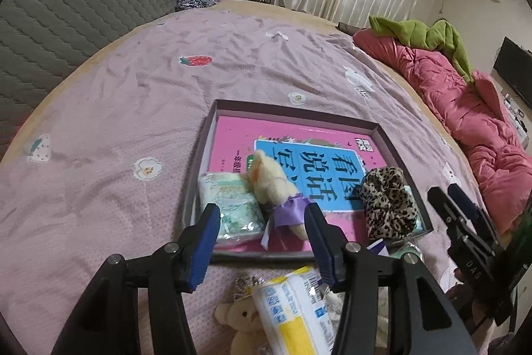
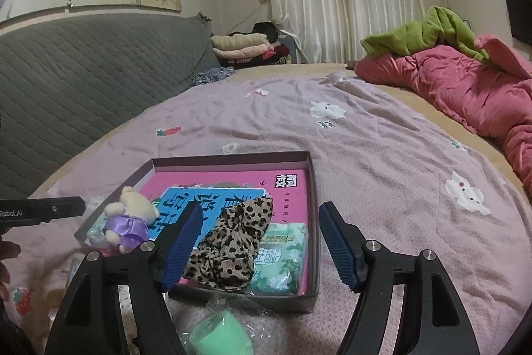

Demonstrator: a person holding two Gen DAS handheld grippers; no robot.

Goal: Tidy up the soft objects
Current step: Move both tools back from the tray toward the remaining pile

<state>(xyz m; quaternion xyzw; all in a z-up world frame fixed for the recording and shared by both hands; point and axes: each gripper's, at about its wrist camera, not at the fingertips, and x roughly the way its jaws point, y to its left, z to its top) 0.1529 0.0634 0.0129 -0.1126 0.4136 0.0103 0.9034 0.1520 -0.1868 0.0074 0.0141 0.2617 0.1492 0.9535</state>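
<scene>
Both tools gape empty — left tool [image 1: 262, 222], right tool [image 2: 261, 222] — over the box [image 1: 202, 155].

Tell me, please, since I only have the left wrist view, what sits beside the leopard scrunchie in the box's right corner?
Observer: A green tissue pack lies in that corner of the box; the scrunchie overlaps its edge.
Operator: Is the right tool holding anything?
Observer: No, the right tool stands open over the scrunchie, gripping nothing.
Operator: What lies before the box on that side?
Observer: A pale green item in clear wrap, on the bedspread.
</scene>
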